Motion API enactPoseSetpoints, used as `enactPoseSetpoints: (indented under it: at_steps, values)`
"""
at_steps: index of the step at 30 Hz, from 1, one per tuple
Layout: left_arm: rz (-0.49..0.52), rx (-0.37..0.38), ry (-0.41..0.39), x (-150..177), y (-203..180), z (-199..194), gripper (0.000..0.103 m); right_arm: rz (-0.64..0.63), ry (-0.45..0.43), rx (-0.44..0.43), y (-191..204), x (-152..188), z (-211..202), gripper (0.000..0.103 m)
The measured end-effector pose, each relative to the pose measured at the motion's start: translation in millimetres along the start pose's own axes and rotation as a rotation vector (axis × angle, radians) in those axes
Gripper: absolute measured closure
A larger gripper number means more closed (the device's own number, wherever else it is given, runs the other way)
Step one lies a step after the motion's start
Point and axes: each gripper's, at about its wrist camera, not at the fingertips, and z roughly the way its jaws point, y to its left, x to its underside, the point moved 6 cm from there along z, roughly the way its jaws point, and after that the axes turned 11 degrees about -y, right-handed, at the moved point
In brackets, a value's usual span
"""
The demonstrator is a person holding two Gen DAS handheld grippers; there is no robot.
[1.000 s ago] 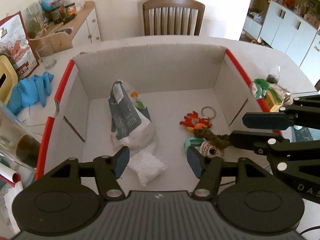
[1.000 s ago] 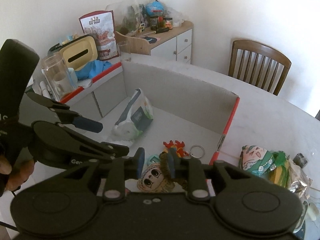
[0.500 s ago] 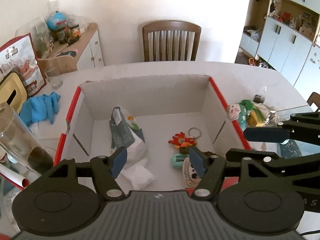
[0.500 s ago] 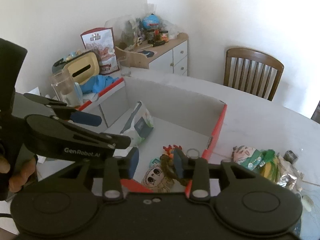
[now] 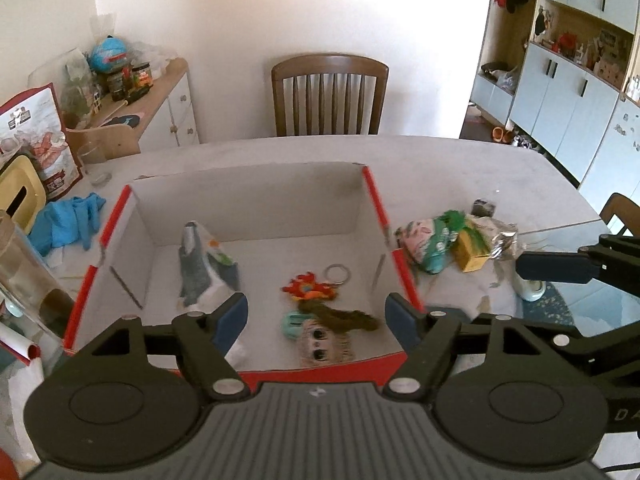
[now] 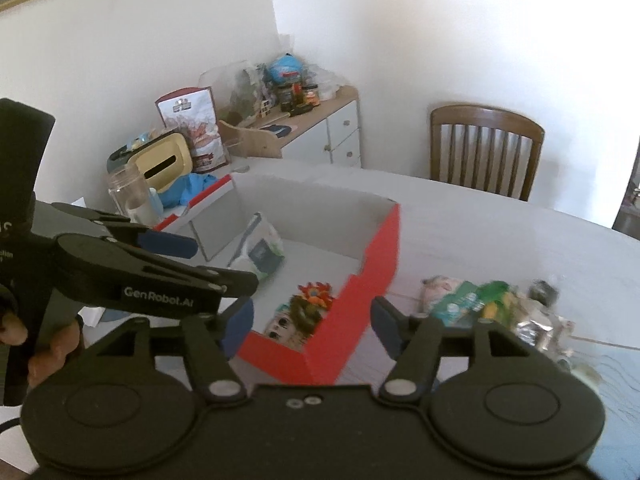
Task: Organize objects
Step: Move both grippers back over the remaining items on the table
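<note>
Only right wrist view shows the hand (image 6: 36, 344) gripping left claw (image 6: 208, 264)

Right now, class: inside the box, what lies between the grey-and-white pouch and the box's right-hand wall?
In the left wrist view, an orange keychain charm and a doll-face toy lie between the pouch and that wall.

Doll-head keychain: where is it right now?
Left wrist view: the doll-head keychain lies on the floor of the box, by its near wall, just below the red-orange charm.

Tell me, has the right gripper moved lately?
Yes. The right gripper has pulled back from the box, and its jaws, just opening, hold nothing; the doll lies inside.
</note>
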Motion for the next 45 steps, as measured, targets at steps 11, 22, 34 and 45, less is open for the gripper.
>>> enactPoseSetpoints:
  at_steps: [11, 22, 34, 45]
  values:
    - [-0.003, 0.001, -0.007, -2, -68, 8, 0.019, 0.047, -0.018, 0.063, -70, 18, -44, 0.018]
    - [-0.012, 0.015, -0.002, 2, -134, 36, 0.009, 0.091, 0.009, 0.134, -154, 46, -75, 0.014]
    - [-0.003, -0.078, -0.041, -11, -155, 79, 0.003, 0.091, 0.053, 0.144, -194, 66, -65, 0.014]
    - [0.003, -0.163, -0.044, -13, -152, 133, 0.003, 0.099, 0.107, 0.169, -207, 78, -27, 0.015]
